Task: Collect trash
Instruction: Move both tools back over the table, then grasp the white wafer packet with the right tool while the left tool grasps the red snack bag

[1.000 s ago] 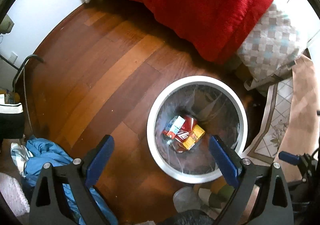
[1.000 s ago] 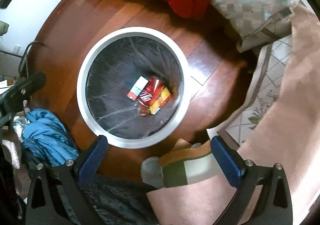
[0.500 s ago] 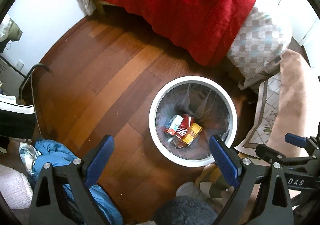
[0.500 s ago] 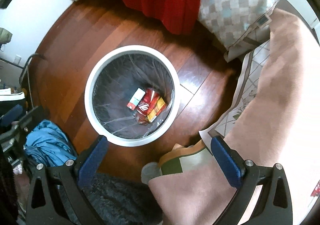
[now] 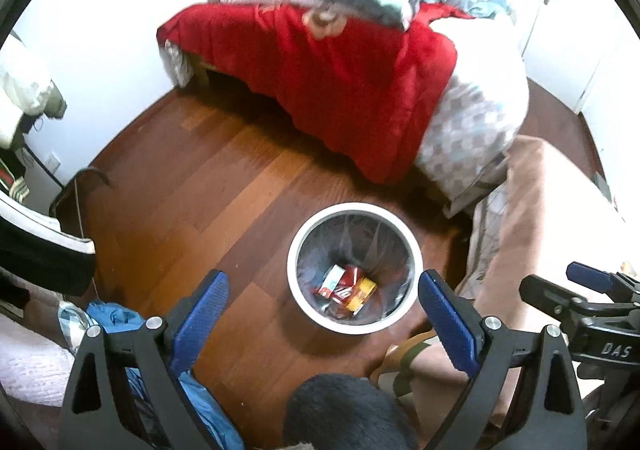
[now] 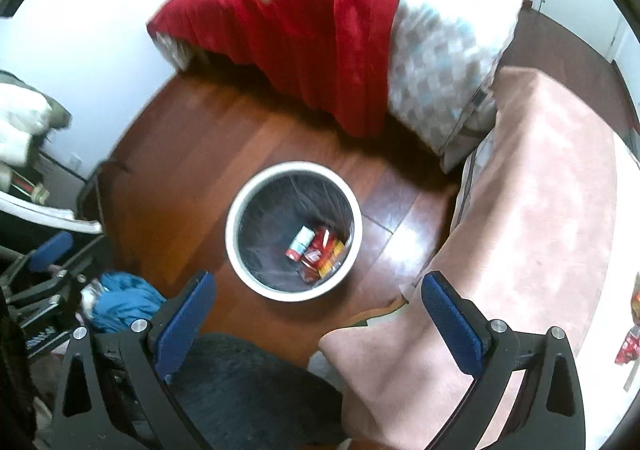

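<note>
White-rimmed round bin with a clear plastic liner (image 5: pixel 354 268) is standing on the reddish wooden floor (image 5: pixel 208 186), well below and just ahead of the left hand-held gripper (image 5: pixel 322 304), whose blue-padded jaws are spread wide and holding nothing. Right hand-held gripper (image 6: pixel 318 308) is likewise gaping, empty, hovering above the same bin (image 6: pixel 294 231), which sits slightly left of its centreline. Small cluster of red, white and yellow wrappers and cartons (image 5: pixel 347 289) is lying at the bottom of the bin, toward its near right wall.

Judgement: several pieces are already collected. More seems left: far out to the right of the right gripper, at the frame edge, red-and-yellow packaging (image 6: pixel 632 324) is lying beyond the pink fleece blanket (image 6: pixel 536 210); too blurred to identify. Crumpled blue cloth (image 6: pixel 124 300) to the lower left looks like clothing, not trash. Floor around the bin is showing no loose litter.
</note>
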A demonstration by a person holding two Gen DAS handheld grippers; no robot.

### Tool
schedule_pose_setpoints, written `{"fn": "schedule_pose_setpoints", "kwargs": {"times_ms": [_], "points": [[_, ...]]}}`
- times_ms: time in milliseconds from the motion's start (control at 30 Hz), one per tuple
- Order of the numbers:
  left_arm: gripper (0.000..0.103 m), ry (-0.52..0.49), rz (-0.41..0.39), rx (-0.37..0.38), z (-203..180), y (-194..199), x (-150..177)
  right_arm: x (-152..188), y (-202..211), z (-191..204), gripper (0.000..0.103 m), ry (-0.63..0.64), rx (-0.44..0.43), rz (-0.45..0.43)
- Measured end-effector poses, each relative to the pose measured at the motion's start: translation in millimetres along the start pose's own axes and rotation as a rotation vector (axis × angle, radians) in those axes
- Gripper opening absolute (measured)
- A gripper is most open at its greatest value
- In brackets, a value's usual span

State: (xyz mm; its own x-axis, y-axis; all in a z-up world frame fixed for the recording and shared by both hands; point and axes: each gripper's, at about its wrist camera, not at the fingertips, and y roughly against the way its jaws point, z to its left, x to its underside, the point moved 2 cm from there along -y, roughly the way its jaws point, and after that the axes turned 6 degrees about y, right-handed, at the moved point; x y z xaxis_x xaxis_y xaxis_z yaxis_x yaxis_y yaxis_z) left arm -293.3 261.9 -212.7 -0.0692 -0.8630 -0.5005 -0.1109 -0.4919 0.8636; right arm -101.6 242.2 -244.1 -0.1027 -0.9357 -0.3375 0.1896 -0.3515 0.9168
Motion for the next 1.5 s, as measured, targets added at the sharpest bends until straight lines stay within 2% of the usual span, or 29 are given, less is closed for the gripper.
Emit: {"fn": "schedule_pose_setpoints", "kwargs": {"times_ms": [233, 400, 500, 733, 900, 1033, 1100, 1300, 1333, 1367, 1400, 1467, 1500], "points": [[0.096, -0.041, -0.058, 0.041, -52, 43, 9, 21, 83, -31, 0.103, -0.102, -0.076, -0.133], [0.097, -0.115, -0.028, 0.11, -130, 33, 36, 58, 115, -91, 0.103, -0.232, -0.066, -0.147], [0.097, -0.173, 0.033, 0.154, -188, 11, 58, 91, 127, -149, 0.103, -0.333, 0.007, -0.129], [0.097, -0.327, 0.177, 0.229, -334, -38, 111, 194, 146, -324, 0.103, -0.634, 0.214, -0.049], [0.097, -0.403, 0.256, 0.248, -430, -63, 137, 235, 159, -444, 0.103, -0.767, 0.317, -0.028], [0.097, -0.443, 0.282, 0.198, -477, -89, 141, 240, 155, -527, 0.103, -0.795, 0.372, 0.001], [0.097, -0.462, 0.295, 0.168, -491, -105, 138, 234, 147, -555, 0.103, -0.778, 0.369, 0.011], [0.097, -0.481, 0.304, 0.114, -501, -124, 136, 211, 113, -605, 0.103, -0.709, 0.35, 0.053], [0.097, -0.479, 0.303, 0.118, -502, -123, 135, 209, 108, -608, 0.102, -0.711, 0.338, 0.048], [0.097, -0.477, 0.302, 0.125, -501, -122, 134, 206, 104, -609, 0.092, -0.714, 0.329, 0.041], [0.097, -0.475, 0.298, 0.135, -501, -118, 134, 206, 102, -610, 0.073, -0.717, 0.321, 0.034], [0.097, -0.48, 0.289, 0.158, -503, -109, 135, 209, 100, -609, 0.051, -0.726, 0.321, 0.034], [0.097, -0.488, 0.281, 0.172, -504, -103, 136, 211, 100, -607, 0.047, -0.728, 0.316, 0.028]]}}
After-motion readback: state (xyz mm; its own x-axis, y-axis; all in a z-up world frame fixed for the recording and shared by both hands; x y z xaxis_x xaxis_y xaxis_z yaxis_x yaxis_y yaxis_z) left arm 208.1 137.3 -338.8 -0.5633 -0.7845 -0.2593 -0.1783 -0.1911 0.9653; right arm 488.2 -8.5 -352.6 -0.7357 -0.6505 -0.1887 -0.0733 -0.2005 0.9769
